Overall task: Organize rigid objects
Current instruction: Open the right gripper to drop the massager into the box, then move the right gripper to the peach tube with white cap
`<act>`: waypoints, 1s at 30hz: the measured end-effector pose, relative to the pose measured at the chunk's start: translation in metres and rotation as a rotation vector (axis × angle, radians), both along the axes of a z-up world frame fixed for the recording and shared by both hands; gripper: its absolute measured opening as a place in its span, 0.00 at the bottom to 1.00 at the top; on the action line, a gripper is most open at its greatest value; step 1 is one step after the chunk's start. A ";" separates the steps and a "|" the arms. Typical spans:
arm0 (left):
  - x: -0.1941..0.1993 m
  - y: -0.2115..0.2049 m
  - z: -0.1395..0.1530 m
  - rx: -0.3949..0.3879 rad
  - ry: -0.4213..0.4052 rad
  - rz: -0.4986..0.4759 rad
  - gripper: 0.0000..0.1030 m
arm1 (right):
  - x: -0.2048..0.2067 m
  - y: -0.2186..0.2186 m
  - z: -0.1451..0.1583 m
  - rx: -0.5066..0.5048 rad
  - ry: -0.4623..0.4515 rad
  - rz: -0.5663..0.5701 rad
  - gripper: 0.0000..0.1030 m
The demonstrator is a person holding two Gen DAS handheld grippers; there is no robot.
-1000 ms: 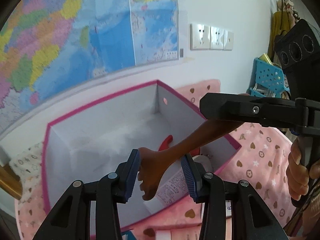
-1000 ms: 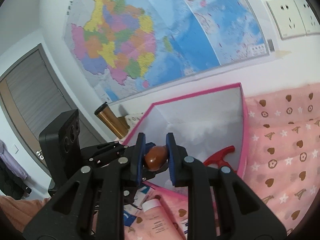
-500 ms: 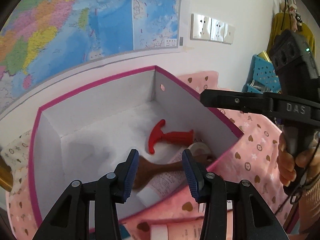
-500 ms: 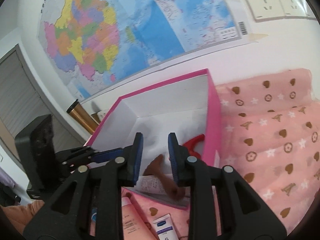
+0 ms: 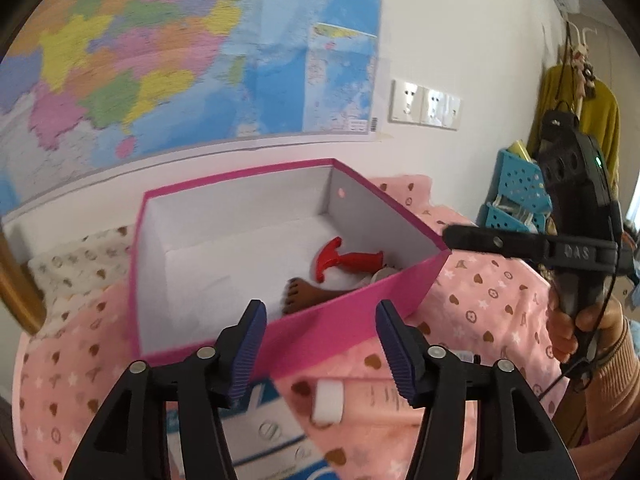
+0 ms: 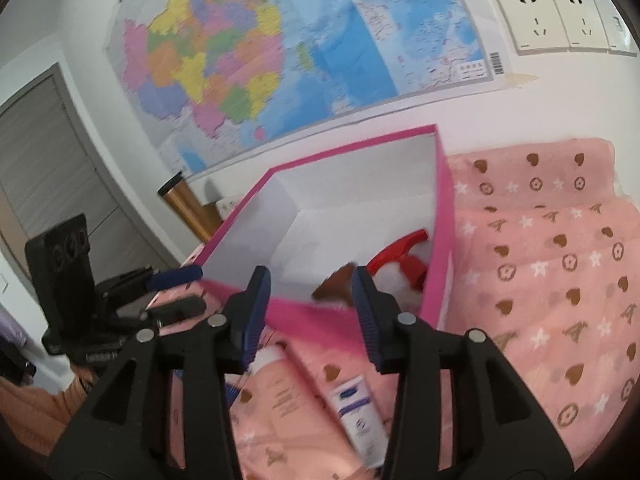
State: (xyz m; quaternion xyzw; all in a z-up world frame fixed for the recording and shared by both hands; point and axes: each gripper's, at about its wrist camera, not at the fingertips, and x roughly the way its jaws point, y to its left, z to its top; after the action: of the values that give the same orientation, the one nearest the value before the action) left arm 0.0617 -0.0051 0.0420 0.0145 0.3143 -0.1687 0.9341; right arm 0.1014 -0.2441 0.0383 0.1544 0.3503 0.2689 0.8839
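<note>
A pink box with white inside (image 5: 344, 320) (image 6: 444, 216) stands on a pink patterned cloth. In it lie a brown wooden back scratcher (image 5: 308, 294) (image 6: 336, 280), a red T-handled tool (image 5: 344, 262) (image 6: 400, 258) and a white item (image 6: 394, 286). My left gripper (image 5: 320, 344) is open and empty, just in front of the box's near wall. My right gripper (image 6: 310, 312) is open and empty, at the box's near corner. It also shows in the left wrist view (image 5: 496, 242), to the right of the box.
On the cloth in front of the box lie a pink tube (image 6: 280, 392) (image 5: 360, 398), a small white and blue tube (image 6: 360, 412) and a blue and white box (image 5: 256, 424). A gold flask (image 6: 188, 208) stands by the wall. Blue baskets (image 5: 520, 196) stand at the right.
The right gripper has let go of the brown back scratcher, which now lies in the box. Both grippers have drawn back from the box and opened wider.
</note>
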 end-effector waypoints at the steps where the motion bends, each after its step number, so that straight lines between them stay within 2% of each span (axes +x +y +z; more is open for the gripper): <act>1: -0.003 0.004 -0.002 0.000 0.003 0.011 0.57 | -0.004 0.002 -0.001 -0.001 0.003 0.009 0.44; 7: -0.019 0.032 -0.022 -0.001 0.049 0.098 0.57 | -0.027 0.025 -0.016 -0.012 0.042 0.090 0.44; 16: -0.033 0.062 -0.050 -0.009 0.127 0.185 0.57 | -0.036 0.072 -0.049 -0.044 0.128 0.210 0.44; 22: -0.038 0.055 -0.062 -0.021 0.155 0.157 0.57 | -0.042 0.080 -0.066 -0.090 0.174 0.204 0.44; 30: -0.037 0.034 -0.065 -0.024 0.157 0.088 0.57 | -0.061 0.050 -0.078 -0.095 0.241 0.114 0.44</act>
State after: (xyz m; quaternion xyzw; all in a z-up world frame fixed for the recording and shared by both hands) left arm 0.0251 0.0291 -0.0233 -0.0240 0.3851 -0.1317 0.9131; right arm 0.0400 -0.1942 -0.0401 0.1234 0.4746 0.2812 0.8249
